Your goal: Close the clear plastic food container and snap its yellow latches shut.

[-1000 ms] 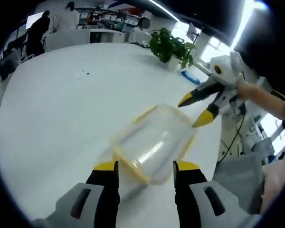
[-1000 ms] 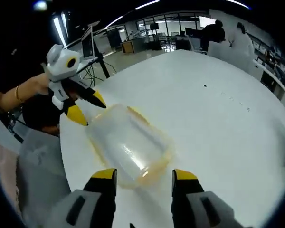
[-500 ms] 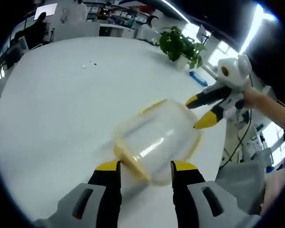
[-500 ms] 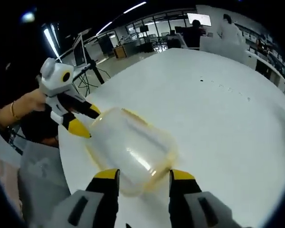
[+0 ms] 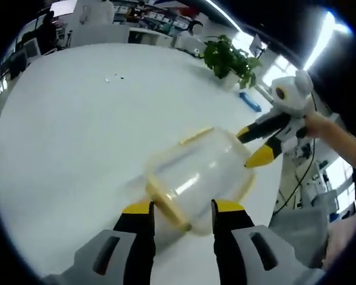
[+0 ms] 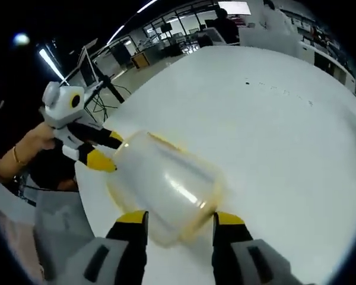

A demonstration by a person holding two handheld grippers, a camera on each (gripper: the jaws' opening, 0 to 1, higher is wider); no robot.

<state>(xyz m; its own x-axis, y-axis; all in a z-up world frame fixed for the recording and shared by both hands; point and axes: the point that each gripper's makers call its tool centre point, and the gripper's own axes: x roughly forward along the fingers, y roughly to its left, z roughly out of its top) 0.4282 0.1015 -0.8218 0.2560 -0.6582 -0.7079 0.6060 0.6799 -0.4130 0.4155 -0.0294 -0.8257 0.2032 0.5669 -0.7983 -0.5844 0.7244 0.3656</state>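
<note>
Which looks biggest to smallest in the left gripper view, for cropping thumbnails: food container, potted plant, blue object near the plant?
1. food container, largest by far, though nearest the camera
2. potted plant, farther off, so its true size is unsure
3. blue object, smallest

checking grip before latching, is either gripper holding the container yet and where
Neither clearly: both grippers, left and right, are open, their fingers straddling opposite ends of the container.
</note>
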